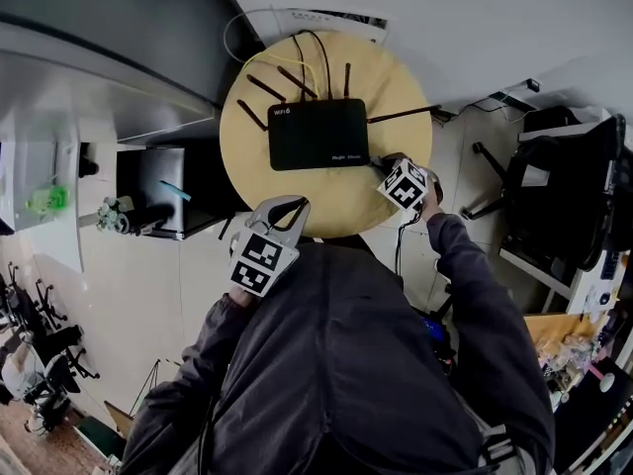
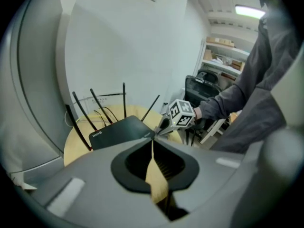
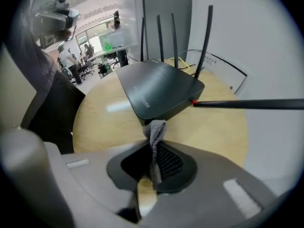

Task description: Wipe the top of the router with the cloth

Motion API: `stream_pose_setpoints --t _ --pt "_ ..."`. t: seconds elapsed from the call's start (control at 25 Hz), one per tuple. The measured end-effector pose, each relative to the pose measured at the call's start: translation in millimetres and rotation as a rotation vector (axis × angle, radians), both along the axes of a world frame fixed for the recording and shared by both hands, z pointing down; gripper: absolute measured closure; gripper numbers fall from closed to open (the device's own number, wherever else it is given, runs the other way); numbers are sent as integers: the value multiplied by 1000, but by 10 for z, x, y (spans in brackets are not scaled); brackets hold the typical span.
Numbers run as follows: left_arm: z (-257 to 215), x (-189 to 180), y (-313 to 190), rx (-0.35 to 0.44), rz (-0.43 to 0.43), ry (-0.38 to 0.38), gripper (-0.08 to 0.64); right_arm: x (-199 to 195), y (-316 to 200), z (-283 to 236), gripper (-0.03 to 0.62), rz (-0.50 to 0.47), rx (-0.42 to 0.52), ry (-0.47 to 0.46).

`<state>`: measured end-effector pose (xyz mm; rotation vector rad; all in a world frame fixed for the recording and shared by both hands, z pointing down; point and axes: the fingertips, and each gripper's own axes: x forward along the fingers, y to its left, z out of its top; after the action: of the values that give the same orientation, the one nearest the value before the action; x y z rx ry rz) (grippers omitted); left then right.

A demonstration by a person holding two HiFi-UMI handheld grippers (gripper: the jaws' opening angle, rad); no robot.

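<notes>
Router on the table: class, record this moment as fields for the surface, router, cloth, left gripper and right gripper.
Surface: round wooden table
Router: router, black, lying flat on the table
Cloth: cloth, grey, hanging by the router's near corner, not on its top
Left gripper: left gripper, jaws together, nothing in them, near the table's edge
Right gripper: right gripper, shut on the cloth

Round wooden table (image 1: 297, 204), black router (image 1: 318, 134) flat on it, thin cables (image 1: 315, 43) seemingly at back
</notes>
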<state>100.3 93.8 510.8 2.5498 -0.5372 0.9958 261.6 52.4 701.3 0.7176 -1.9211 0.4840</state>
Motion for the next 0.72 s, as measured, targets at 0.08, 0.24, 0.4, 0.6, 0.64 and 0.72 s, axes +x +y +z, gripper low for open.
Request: stream_pose_setpoints --t 0.08,0.24,0.4,0.6,0.64,0.72 --pt "3 15 -8 3 5 3 560 22 -8 -118 568 55 14 -34" --pt "11 44 -66 16 18 10 560 -74 -31 -636 568 90 86 -122" --pt "2 108 -136 43 33 22 560 -282 70 -1329 568 71 177 -206" --pt "-31 192 -153 47 52 36 560 -498 279 -1955 568 61 262 -284" --pt "-38 194 -159 47 53 37 560 -531 306 -2024 568 60 272 -293" --pt "-46 189 -164 48 51 40 560 -578 344 -2110 568 59 284 -304"
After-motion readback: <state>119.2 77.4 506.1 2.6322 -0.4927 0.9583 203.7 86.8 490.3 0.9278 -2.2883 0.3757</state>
